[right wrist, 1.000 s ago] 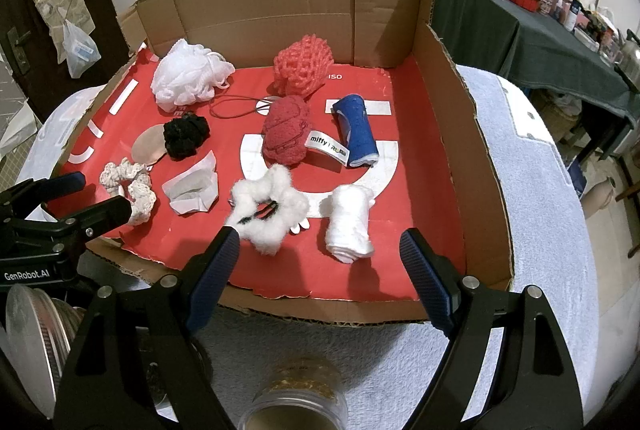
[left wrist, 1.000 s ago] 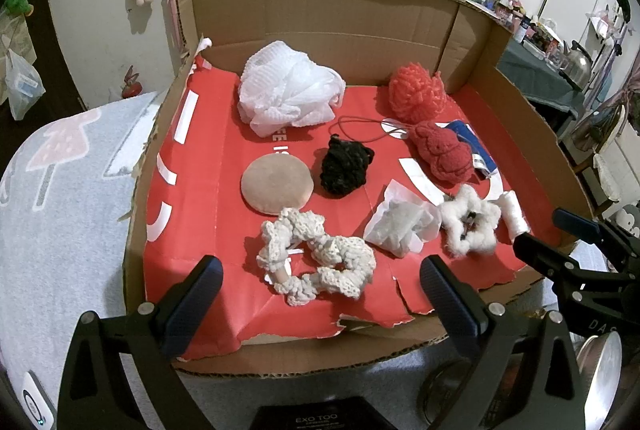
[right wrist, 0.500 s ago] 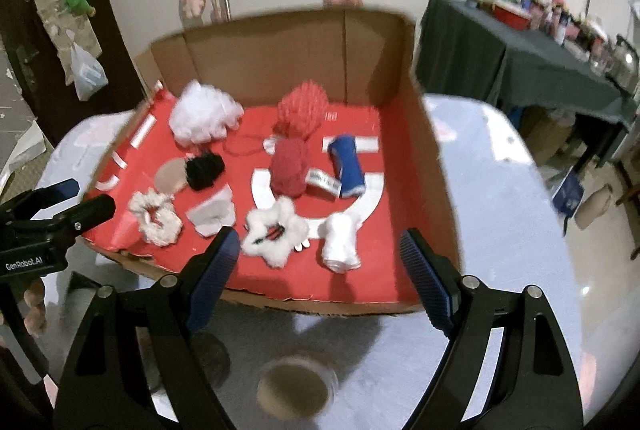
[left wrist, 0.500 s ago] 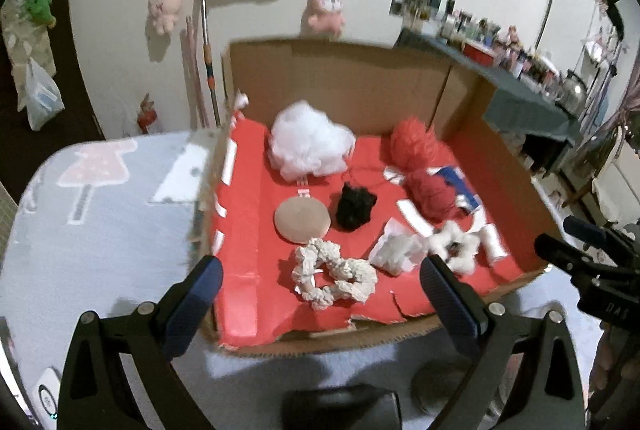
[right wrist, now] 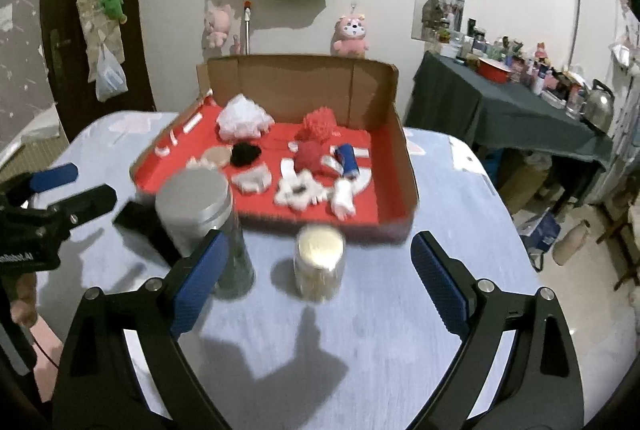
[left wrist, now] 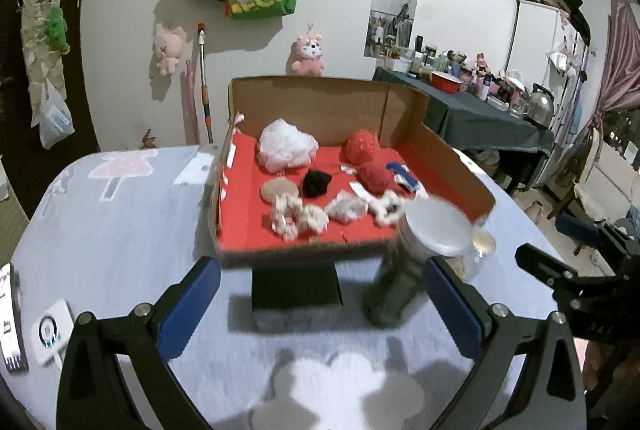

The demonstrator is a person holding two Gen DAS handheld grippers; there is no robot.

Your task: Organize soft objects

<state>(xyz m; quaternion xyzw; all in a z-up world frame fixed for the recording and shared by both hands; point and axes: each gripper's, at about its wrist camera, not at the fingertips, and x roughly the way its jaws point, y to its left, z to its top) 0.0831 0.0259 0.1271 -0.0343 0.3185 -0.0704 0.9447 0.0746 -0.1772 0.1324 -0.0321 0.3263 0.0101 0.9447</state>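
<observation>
Both grippers, left [left wrist: 320, 304] and right [right wrist: 314, 280], pulled back empty, fingers wide, right's just widening; box [right wrist: 404, 166] at twelve o'clock untouched.

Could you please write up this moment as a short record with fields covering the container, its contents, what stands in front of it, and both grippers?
container: open cardboard box with a red lining
contents: white mesh puff, two red knitted balls, black scrunchie, cream scrunchie, blue roll, white roll
in front of box: tall lidded jar and small jar on the table
left gripper: open, nothing between the fingers
right gripper: open, jaws have just been opening, nothing held
</observation>
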